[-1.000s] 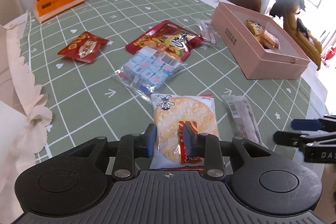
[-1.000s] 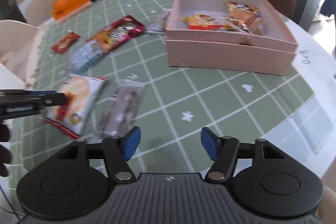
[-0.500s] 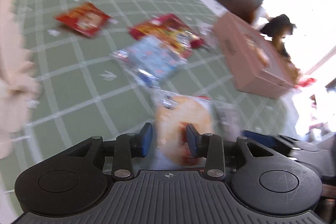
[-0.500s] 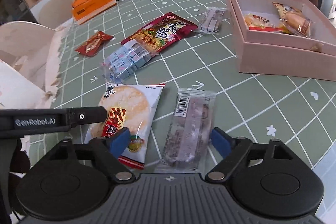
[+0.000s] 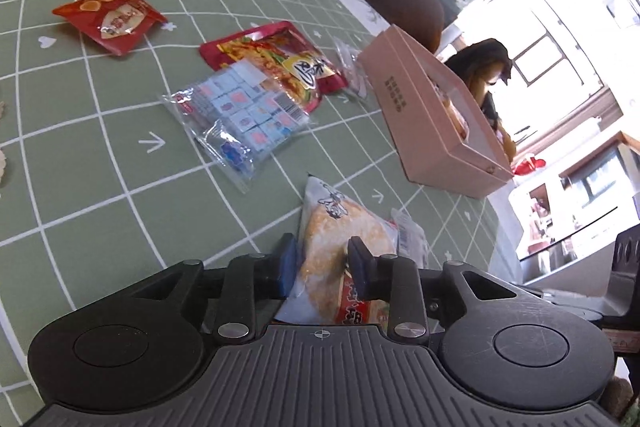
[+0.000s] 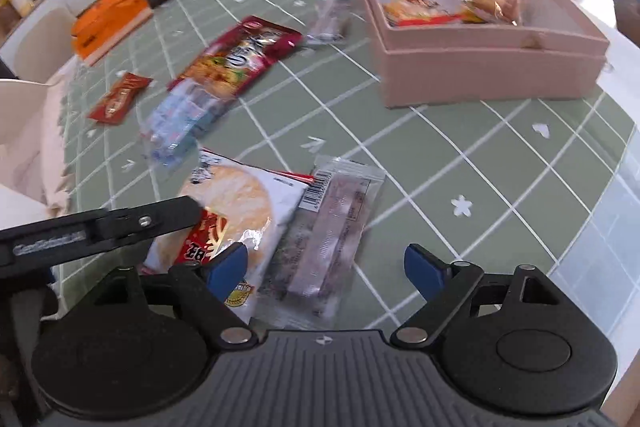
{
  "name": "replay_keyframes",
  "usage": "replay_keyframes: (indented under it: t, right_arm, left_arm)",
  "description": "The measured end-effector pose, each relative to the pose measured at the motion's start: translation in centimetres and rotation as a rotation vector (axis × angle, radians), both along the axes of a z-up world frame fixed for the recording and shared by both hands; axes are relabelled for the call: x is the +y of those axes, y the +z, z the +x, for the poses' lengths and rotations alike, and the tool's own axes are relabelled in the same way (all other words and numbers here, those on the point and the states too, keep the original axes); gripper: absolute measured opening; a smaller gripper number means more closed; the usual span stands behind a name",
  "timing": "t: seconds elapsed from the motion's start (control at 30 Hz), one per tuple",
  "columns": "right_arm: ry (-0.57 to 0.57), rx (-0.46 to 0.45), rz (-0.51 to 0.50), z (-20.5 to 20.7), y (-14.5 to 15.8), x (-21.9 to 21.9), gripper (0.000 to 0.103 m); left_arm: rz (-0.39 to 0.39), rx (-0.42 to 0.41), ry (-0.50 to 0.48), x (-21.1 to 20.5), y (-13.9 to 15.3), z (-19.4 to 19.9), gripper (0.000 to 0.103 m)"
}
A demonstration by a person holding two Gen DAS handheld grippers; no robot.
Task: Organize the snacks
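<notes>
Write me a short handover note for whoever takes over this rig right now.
Left gripper: jaws closing around the rice cracker pack, which bulges up between them.
Right gripper: open, above the clear wrapped bar, not touching it.
Done: a few snacks already lie in the pink box.
Left: cracker pack, bar, big red bag, blue candy bag, small red packet and a small clear packet, all on the table.
</notes>
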State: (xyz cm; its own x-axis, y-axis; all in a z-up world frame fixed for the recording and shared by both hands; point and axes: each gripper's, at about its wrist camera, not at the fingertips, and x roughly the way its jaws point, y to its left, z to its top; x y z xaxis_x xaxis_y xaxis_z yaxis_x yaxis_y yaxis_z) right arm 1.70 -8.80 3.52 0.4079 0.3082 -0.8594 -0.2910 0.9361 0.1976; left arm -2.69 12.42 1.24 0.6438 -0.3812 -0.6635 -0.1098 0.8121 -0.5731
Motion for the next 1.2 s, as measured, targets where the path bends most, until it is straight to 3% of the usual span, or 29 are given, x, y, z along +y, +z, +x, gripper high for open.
replay_keyframes:
  t: [0.27, 0.43, 0.47, 0.6, 0.7, 0.87, 1.0, 1.2]
  right_arm:
    - [-0.046, 0.025, 0.009, 0.4, 0.2, -0.1, 0.087]
    - [-0.032, 0.026, 0.02, -0.8, 0.3, -0.2, 0.087]
    - [-0.035, 0.029, 0.02, -1.0, 0.3, -0.3, 0.087]
    - [-0.066, -0.006, 0.01, -1.9, 1.0, -1.0, 0.086]
    - [-0.11, -0.065, -0.048, -2.0, 1.6, -1.2, 0.086]
    - [-0.118, -0.057, -0.166, -1.9, 0.7, -1.3, 0.086]
    - [-0.101, -0.026, -0.16, -2.8, -0.3, -1.8, 0.086]
    - [-0.059, -0.059, -0.14, -3.6, -0.6, -2.1, 0.087]
  left_arm:
    - [-0.049, 0.06, -0.056, -1.2, 0.3, -0.4, 0.036]
    - [-0.124, 0.081, -0.062, -1.0, -0.5, -1.8, 0.032]
    - [-0.116, 0.085, -0.061, -1.1, -0.7, -1.9, 0.025]
    - [-0.114, 0.067, -0.04, -1.1, -0.9, -2.3, 0.025]
    - [-0.11, 0.059, -0.024, -1.1, -1.0, -2.5, 0.025]
    - [-0.084, 0.054, -0.014, -1.7, -0.8, -3.0, 0.024]
    - [-0.054, 0.044, -0.02, -2.4, -0.5, -3.6, 0.024]
    - [-0.038, 0.028, 0.023, -2.8, -0.5, -4.5, 0.025]
